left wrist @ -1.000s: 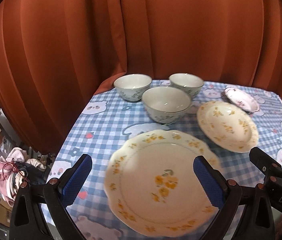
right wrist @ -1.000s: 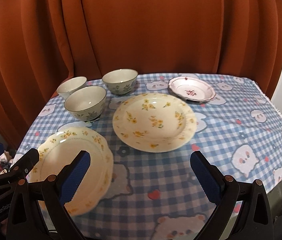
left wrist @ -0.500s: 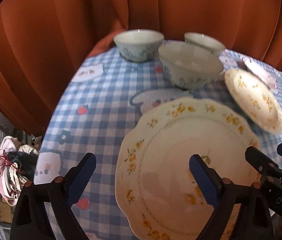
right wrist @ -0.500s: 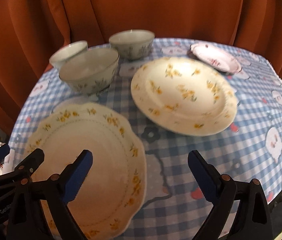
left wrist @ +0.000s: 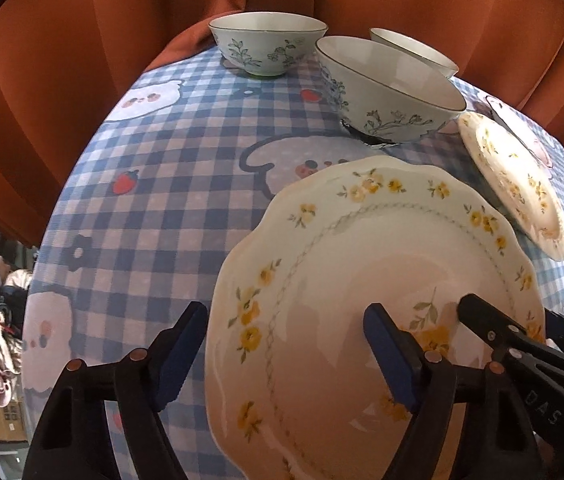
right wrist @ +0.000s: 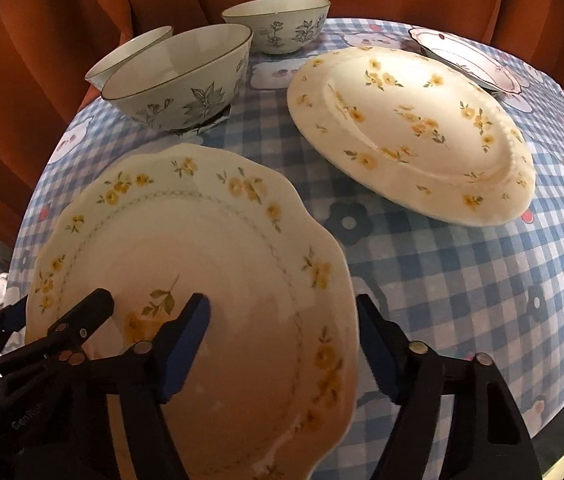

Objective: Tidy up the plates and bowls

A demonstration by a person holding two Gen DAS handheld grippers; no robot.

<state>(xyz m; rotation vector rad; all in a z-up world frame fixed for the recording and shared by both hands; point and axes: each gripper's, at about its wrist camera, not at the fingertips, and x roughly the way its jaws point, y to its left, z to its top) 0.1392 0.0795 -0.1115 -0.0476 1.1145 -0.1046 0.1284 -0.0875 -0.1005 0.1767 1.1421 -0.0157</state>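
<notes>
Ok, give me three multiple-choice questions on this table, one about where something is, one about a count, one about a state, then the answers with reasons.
1. Where is the pink-flowered small plate?
A. far right corner
B. inside a bowl
C. under the scalloped plate

2. How many bowls are on the checked tablecloth?
A. one
B. three
C. five

3. How does the scalloped yellow-flower plate lie?
A. flat on the cloth
B. upside down
C. stacked on another plate

Answers: 1 A, it sits beyond the round yellow-flower plate. 2 B, nearest bowl, two behind. 3 A, face up, each gripper straddling one edge.

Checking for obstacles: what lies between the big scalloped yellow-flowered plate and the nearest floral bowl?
Only bare checked tablecloth separates scalloped plate and bowl, shown in the right wrist view.
</notes>
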